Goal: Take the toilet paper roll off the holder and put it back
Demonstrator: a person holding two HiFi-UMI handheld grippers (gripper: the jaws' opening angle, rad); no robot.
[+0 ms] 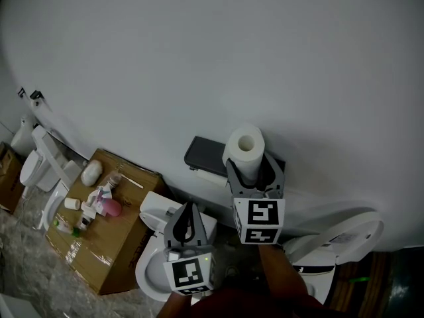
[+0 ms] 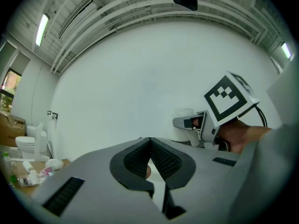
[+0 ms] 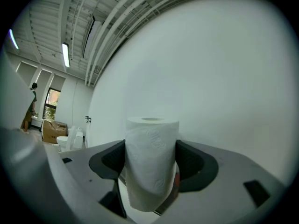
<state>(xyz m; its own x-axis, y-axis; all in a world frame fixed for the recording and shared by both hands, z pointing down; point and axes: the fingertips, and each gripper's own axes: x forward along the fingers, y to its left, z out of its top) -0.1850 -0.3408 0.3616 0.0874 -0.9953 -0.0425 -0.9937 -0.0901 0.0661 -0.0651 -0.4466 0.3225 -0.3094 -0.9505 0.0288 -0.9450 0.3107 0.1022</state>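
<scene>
Nearest the viewer, the left tongs [image 1: 187, 218] hang low with their jaws together on nothing, above a toilet [image 1: 154, 260]. Beyond and higher, the right tongs [image 1: 254, 171] are clamped on the sides of the toilet paper roll [image 1: 245, 149]. The roll is off the holder, its long axis upright and its core opening facing up. The holder [image 1: 204, 153], a dark fitting on the white wall [image 1: 212, 52], lies just left of the roll and behind it, with what appears to be a pale bar beneath. The right tongs are therefore the nearer pair. If that bar is the spindle, the return probably calls for tipping the roll from upright to level. Count: one roll, one holder, two tongs, three toilets, and one cardboard box [image 1: 112, 247] bearing small sundries.
</scene>
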